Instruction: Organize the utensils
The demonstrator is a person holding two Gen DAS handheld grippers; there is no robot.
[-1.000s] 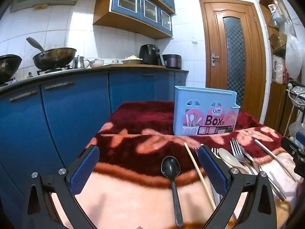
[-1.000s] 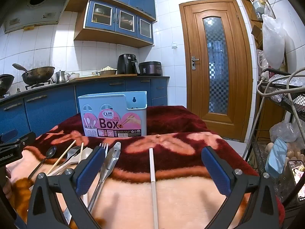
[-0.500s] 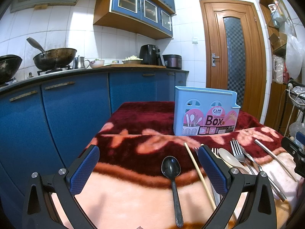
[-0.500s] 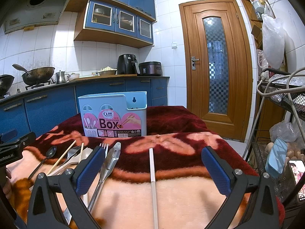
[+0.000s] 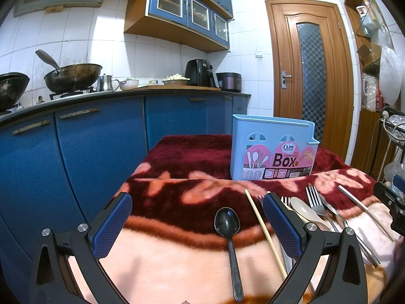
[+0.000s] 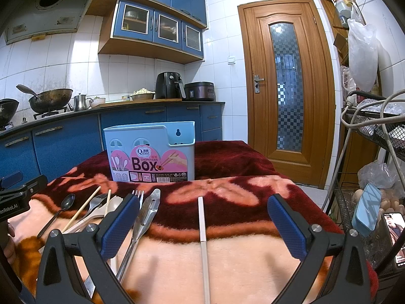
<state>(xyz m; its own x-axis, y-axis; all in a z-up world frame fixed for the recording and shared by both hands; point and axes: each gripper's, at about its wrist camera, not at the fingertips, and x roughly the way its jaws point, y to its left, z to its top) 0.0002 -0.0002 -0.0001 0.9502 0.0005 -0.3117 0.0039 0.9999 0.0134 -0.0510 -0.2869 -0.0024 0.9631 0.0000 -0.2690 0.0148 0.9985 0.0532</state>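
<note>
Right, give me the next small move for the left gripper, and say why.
Probably lower the left gripper onto the black spoon and close. Its jaws stand open and empty, the spoon's handle lies between them on the blanket, and the blue chopsticks box behind looks empty.

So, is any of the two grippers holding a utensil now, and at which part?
No. The left gripper is open over the black spoon; the right gripper is open over the white chopstick. Both utensils lie on the blanket.
</note>
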